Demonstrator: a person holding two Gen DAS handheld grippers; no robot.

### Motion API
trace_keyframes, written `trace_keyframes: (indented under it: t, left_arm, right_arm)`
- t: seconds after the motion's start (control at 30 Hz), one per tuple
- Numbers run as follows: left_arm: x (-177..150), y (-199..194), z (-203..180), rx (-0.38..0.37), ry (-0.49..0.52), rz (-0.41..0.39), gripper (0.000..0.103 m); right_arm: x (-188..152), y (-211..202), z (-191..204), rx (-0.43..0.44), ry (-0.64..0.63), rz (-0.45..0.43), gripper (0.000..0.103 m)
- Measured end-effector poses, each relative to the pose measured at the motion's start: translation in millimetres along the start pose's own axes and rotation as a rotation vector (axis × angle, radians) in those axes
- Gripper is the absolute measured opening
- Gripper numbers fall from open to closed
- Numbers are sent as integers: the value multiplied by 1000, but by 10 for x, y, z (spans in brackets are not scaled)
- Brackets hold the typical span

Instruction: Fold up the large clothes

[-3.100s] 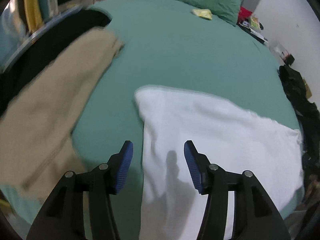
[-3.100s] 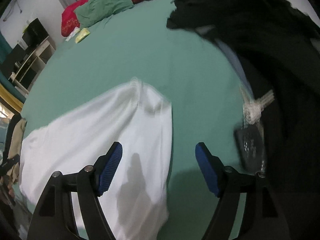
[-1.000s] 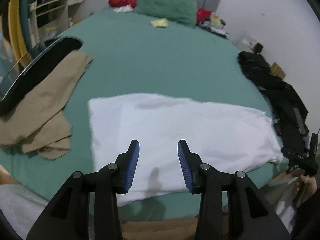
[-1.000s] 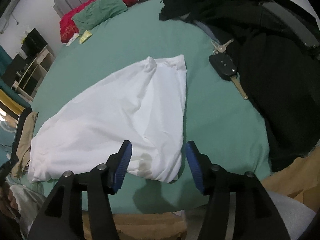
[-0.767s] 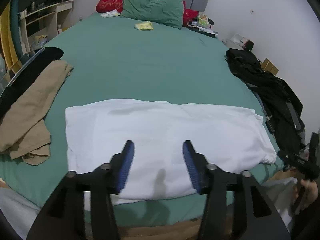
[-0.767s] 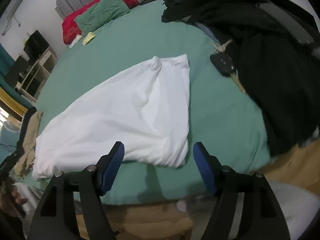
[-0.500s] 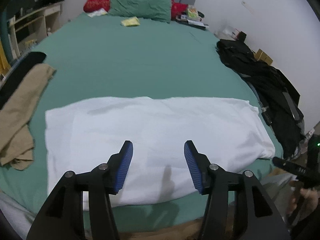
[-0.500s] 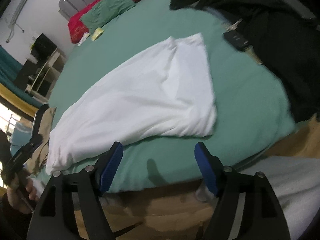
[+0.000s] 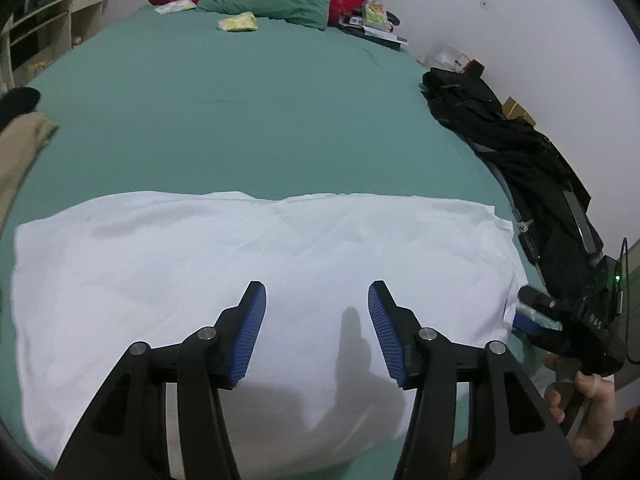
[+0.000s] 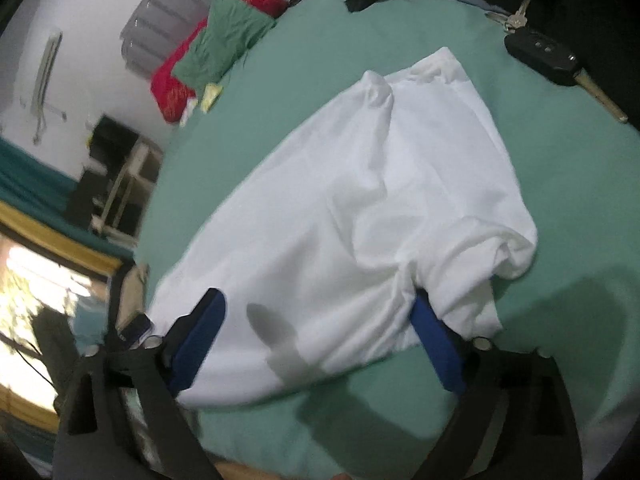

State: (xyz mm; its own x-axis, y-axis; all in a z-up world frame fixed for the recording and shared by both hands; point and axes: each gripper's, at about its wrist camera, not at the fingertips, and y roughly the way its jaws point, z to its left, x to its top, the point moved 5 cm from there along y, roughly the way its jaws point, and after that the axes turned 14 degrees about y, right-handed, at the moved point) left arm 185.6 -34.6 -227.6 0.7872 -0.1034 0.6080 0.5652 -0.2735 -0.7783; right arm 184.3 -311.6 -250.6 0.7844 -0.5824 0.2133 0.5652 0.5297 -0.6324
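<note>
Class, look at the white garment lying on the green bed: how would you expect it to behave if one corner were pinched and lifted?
The white garment would probably be floppy: it lies flat with soft wrinkles, and its right end bunches into loose folds. It looks thin, so likely light for its spread. Lifted by one corner, the rest would probably drag across the green bed rather than rise together.

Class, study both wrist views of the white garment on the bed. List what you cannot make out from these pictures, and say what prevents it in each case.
- White garment, left wrist view: its near edge, covered by the left claw.
- Same garment, right wrist view: whether the right claw touches it; cloth drapes over one finger.
- Tan clothing, left wrist view: cut off by the frame edge.
- Shelf contents, right wrist view: blurred.
</note>
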Motion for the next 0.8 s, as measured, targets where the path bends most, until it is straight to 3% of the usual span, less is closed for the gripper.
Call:
trace_keyframes:
  t: [0.03,0.1,0.2,0.3,0.43,0.53,0.63,0.8]
  left_arm:
    - [2,48,-10,-5,-3,4,56]
    - [-7,171,-54,-19,3,21,56]
    - [-113,449,-100,16,41,115,56]
    - [-108,501,-131,69,97,112,56]
    - [-98,520,-108,79,71,113,56]
    - [-109,516,-130,95,73,107,56]
    - [-111,516,-117,92,62,108,56]
    - [-112,525,-128,110,58,115,56]
  right_arm:
    - [25,19,15,22,12,-14,103]
    - [65,82,52,40,23,-41,103]
    - [53,128,141,82,35,-46,103]
    - [-49,22,88,62,79,-44,103]
    - [-277,-172,-75,-7,82,-78,102]
    - [-179,-82,-20,-44,59,-108,103]
    - [-56,-17,36,-41,75,-170,103]
    - [-31,157,240,36,45,-100,103]
